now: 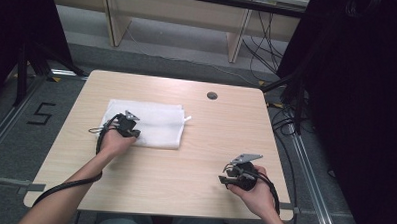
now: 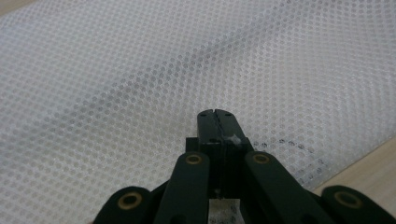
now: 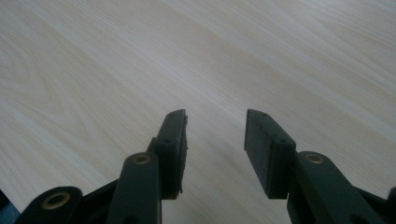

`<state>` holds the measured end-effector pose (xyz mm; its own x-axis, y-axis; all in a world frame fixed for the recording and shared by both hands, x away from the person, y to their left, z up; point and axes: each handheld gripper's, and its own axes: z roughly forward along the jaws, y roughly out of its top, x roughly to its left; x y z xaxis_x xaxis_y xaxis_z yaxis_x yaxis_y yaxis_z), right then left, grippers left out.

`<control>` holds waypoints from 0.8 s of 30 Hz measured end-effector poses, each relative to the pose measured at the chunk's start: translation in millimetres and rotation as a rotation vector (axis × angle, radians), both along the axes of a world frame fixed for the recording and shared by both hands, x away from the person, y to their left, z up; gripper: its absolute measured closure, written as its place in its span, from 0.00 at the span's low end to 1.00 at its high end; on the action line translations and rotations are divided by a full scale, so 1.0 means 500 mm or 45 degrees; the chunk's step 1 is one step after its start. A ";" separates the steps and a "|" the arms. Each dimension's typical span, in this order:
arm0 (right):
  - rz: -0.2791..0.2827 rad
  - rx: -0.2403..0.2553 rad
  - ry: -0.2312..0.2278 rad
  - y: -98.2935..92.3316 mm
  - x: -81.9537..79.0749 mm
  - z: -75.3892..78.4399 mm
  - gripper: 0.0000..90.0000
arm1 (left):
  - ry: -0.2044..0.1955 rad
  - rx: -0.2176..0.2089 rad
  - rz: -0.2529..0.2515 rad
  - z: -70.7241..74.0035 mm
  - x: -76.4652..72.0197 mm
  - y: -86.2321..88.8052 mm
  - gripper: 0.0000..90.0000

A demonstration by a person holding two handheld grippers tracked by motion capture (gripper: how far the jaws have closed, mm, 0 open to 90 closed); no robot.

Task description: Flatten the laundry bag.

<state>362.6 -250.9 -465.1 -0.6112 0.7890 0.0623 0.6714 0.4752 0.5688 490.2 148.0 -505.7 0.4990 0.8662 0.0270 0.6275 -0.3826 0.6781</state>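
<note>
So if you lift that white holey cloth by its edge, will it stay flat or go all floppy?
Probably floppy: the white mesh cloth lies folded and limp on the table, so it should drape and unfold. It looks thin and see-through, so likely very light. The left gripper looks shut at its near edge; one pinch may lift only the top layer.

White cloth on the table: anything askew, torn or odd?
Nothing stands out. The white mesh cloth lies folded and flat on the table, with no tear visible. The left gripper is shut at its near edge; the right gripper is open over bare wood.
</note>
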 end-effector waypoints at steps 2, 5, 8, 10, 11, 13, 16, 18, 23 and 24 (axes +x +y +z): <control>-0.002 0.005 0.003 0.001 0.000 -0.001 0.66 | -0.004 0.010 -0.011 -0.001 0.001 -0.007 1.00; 0.007 0.006 -0.025 0.003 0.001 -0.007 0.66 | -0.011 0.056 -0.064 0.000 0.000 -0.013 1.00; 0.017 -0.003 0.000 0.003 -0.001 -0.001 0.66 | -0.021 0.096 -0.121 0.001 -0.005 -0.022 1.00; 0.018 -0.002 -0.001 0.004 -0.001 -0.001 0.66 | -0.020 0.110 -0.156 0.001 -0.010 -0.031 1.00; 0.007 -0.002 -0.003 0.006 -0.001 -0.001 0.66 | -0.028 0.118 -0.169 0.002 -0.012 -0.034 1.00; 0.003 0.024 -0.013 0.009 0.000 -0.004 0.66 | -0.043 0.134 -0.196 0.001 -0.018 -0.043 1.00; 0.023 -0.004 -0.012 0.008 0.001 -0.003 0.66 | -0.070 0.191 -0.252 0.000 -0.033 -0.058 1.00; 0.025 -0.005 -0.009 0.009 0.001 -0.003 0.66 | -0.119 0.240 -0.304 0.001 -0.043 -0.067 1.00; 0.016 0.010 -0.002 0.013 0.000 -0.005 0.66 | -0.127 0.252 -0.352 0.001 -0.059 -0.083 1.00; 0.034 0.000 -0.007 0.012 0.000 -0.004 0.66 | -0.119 0.245 -0.360 0.001 -0.060 -0.084 1.00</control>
